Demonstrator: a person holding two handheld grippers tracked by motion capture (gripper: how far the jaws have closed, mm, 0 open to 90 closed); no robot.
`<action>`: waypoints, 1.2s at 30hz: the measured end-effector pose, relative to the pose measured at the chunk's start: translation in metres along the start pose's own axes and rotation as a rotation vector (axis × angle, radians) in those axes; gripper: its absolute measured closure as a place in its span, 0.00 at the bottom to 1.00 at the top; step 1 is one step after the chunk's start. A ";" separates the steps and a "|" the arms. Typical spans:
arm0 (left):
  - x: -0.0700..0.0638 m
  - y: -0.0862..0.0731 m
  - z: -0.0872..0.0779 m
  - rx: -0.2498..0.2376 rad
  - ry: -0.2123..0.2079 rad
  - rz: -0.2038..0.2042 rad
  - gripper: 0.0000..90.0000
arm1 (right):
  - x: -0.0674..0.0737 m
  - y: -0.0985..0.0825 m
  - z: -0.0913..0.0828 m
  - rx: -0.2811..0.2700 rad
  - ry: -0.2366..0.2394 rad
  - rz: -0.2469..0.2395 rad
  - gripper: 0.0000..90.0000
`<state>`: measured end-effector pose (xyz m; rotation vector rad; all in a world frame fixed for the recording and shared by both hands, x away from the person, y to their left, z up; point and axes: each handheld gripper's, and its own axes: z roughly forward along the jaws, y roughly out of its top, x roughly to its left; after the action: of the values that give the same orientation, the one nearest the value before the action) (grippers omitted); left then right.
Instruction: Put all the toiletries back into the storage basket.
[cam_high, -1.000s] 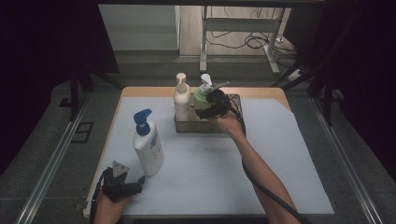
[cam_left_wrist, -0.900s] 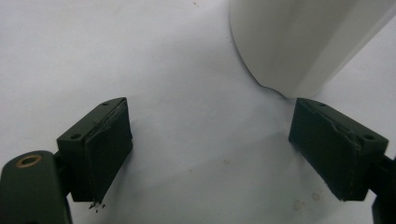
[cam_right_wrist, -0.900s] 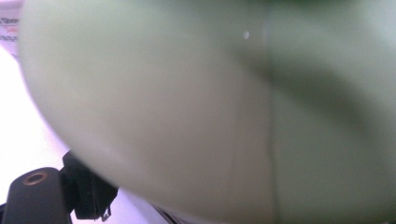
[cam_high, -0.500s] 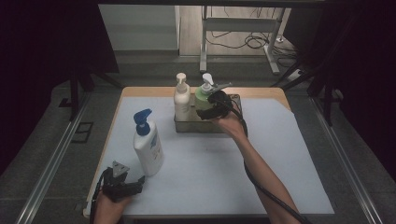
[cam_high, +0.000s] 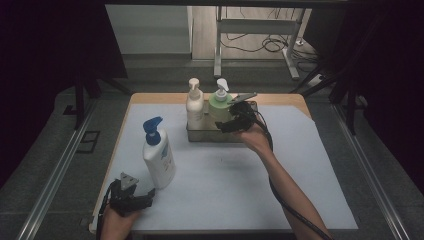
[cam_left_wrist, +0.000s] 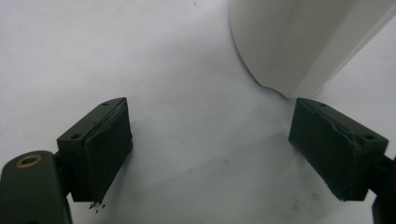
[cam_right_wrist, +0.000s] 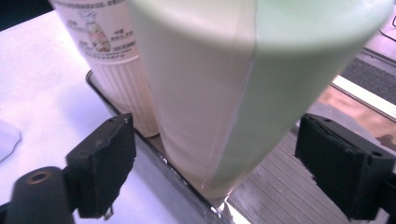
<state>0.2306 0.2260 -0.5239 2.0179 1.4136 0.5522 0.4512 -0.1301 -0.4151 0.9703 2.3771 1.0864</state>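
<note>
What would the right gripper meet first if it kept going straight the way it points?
Most likely the green bottle: it stands in the metal tray, dead ahead of the open right gripper. The jaws flank it without touching.

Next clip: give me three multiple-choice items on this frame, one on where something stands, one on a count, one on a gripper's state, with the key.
1. Where does the green bottle stand?
A. In the metal tray
B. Lying on the white mat
C. Held in the air by the left gripper

2. How many pump bottles are on the table?
A. One
B. Three
C. Five

3. How do the jaws of the right gripper stand?
A. Clamped on a cloth
B. Open, either side of the green bottle without pressing it
C. Shut tight on nothing

Key: 1 A, its base sits inside the tray beside the cream bottle. 2 B, two in the tray plus the white bottle with a blue pump near the left gripper. 3 B, the right gripper view shows gaps between both pads and the bottle.
</note>
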 end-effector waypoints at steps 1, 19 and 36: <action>0.000 0.000 0.000 0.000 0.000 0.000 0.15 | 0.000 -0.001 -0.001 0.000 0.001 -0.001 0.15; 0.000 0.000 0.000 0.001 0.000 0.000 0.15 | -0.021 -0.025 -0.014 0.025 -0.003 0.071 0.76; 0.000 0.000 0.000 0.000 0.000 -0.003 0.14 | -0.032 -0.025 0.018 0.058 -0.086 0.158 1.00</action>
<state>0.2306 0.2260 -0.5239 2.0156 1.4164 0.5511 0.4724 -0.1554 -0.4446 1.2173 2.3062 1.0134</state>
